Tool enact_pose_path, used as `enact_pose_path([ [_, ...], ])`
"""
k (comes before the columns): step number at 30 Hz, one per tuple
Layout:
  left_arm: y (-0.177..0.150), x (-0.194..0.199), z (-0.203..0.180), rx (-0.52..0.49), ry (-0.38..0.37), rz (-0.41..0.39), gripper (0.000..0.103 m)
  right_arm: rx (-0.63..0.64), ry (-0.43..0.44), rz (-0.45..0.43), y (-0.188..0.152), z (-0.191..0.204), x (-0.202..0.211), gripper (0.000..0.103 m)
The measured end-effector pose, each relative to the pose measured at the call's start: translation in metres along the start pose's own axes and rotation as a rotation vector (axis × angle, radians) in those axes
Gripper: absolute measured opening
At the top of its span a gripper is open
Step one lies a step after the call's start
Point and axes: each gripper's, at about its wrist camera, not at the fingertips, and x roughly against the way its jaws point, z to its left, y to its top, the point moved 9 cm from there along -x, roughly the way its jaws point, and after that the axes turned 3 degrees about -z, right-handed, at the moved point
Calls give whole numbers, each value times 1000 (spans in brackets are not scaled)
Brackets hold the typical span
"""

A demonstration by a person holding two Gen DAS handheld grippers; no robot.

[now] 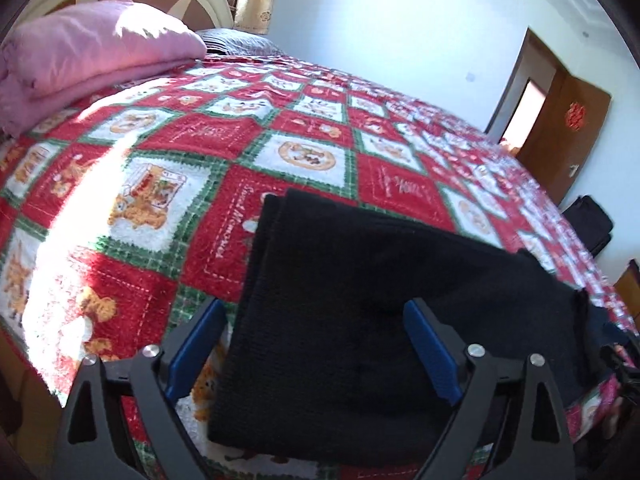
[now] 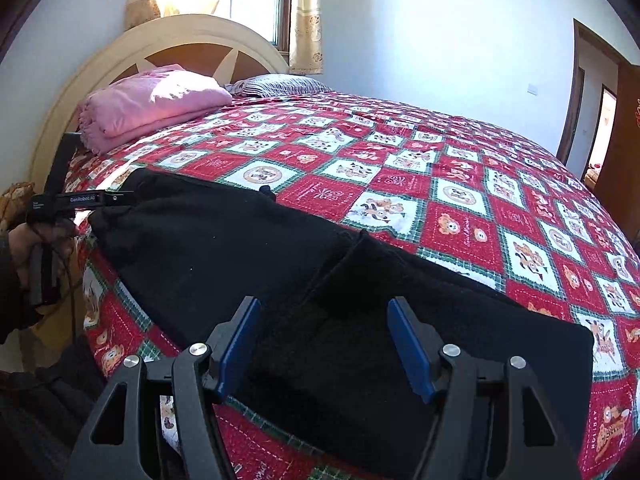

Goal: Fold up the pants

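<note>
Black pants [image 2: 248,248] spread flat along the near edge of a bed, on a red, white and green checked bedspread [image 2: 460,184] with bear patches. Lying lengthwise, one end near the headboard [image 2: 120,52], the other toward the foot of the bed.

Left gripper [image 1: 316,344] held over one end of the pants, blue pads [image 1: 430,354] spread wide, cloth below and between them but not pinched; nothing gripped. Same gripper visible from the right wrist view at the far left, in a hand [image 2: 24,248].

Right gripper [image 2: 324,344] over the other end of the pants, jaws apart at a middling width, dark cloth beneath them, pads not pressing on it.

Folded pink blanket [image 2: 152,104] and striped pillow [image 2: 280,84] by the headboard, well apart from the pants.
</note>
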Motion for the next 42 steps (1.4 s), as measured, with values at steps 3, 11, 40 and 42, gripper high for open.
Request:
enact_pose_path([
  [3,6,4,5,46,-41,-19,81,-2,-2,-1,0,0,0,67],
  [11,4,-1,8,1,46,-18,72,5,2,7,-4,4,-3,67],
  [40,32,36,-33,39,-229,-118,23,-19,-38,-46,11,-10,21,67],
  [42,41,49,-53,27,-271,-139,23,-63,-51,-54,17,-25,32,67],
])
